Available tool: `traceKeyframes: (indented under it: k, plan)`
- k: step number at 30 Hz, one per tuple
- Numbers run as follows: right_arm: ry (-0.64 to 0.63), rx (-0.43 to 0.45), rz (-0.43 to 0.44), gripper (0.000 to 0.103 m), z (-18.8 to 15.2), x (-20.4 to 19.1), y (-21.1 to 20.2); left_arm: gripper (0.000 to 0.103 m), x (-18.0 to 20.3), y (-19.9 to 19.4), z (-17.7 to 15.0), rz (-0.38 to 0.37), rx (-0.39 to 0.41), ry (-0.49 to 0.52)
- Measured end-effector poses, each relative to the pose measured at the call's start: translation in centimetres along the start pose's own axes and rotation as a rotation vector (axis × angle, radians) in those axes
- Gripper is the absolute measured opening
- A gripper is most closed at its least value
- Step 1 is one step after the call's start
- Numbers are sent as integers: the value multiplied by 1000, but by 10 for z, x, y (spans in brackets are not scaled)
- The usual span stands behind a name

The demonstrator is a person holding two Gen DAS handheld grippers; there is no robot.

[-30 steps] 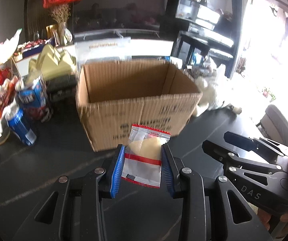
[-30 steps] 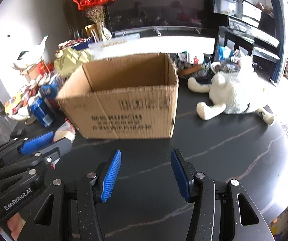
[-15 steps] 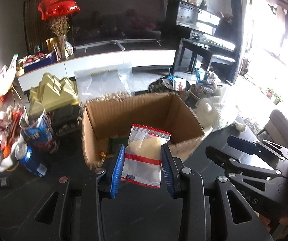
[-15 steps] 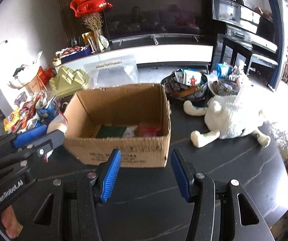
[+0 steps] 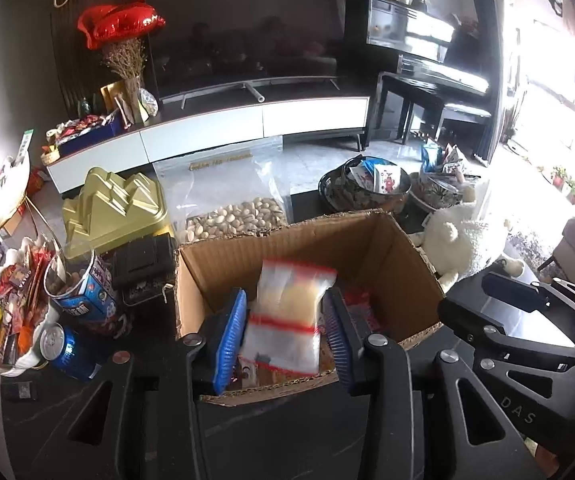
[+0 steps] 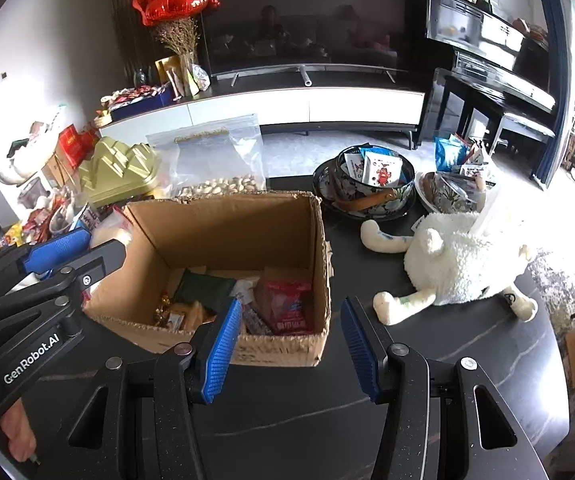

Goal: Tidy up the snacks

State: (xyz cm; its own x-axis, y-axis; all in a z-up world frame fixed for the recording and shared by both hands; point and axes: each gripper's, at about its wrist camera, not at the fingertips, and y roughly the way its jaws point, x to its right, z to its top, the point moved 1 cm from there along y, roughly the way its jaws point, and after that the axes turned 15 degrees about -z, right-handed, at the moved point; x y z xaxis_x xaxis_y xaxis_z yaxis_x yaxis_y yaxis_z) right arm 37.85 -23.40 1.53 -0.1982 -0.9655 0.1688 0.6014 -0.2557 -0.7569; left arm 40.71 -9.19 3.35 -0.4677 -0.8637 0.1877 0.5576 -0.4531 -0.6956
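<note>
An open cardboard box [image 5: 371, 248] stands on the dark table, with several snack packets inside, among them a red packet [image 6: 287, 304] and a dark green one [image 6: 203, 288]. My left gripper [image 5: 285, 336] hangs over the box's near side and its jaws are opening. A clear snack packet [image 5: 287, 312] with red stripes and a pale yellow filling sits blurred between the pads, which no longer press on it. My right gripper [image 6: 291, 344] is open and empty above the box's [image 6: 223, 232] near right corner. The left gripper's fingers [image 6: 55, 248] show at the left of the right wrist view.
Behind the box are a bag of pistachios [image 5: 231, 216] and a gold mountain-shaped box [image 5: 115, 208]. Blue cans [image 5: 67, 348] and a heap of snacks [image 5: 3, 312] lie left. A white plush toy [image 6: 459, 260] and bowls of packets [image 6: 371, 180] sit right.
Both grippers rose and came forward over the box, so its inside now shows. The left jaws have spread and the packet has come loose between them.
</note>
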Motion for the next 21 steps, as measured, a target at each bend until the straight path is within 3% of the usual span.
traceKeyframes:
  k: [5,7,11,16,21]
  plan:
    - [-15,1,0,53,-1,-3,0,59,-2,-10,-8,71,26,-1]
    - [-20,5,-1,61,-3,-4,-2,63,-2,-17,-14,96,32,1]
    - [-23,16,12,64,-12,-5,-11,69,-2,-32,-27,114,39,-18]
    - [-23,48,16,70,-24,-5,-27,85,4,-54,-46,130,64,-32]
    - [-21,82,12,73,-41,-1,-47,93,13,-76,-61,149,91,-27]
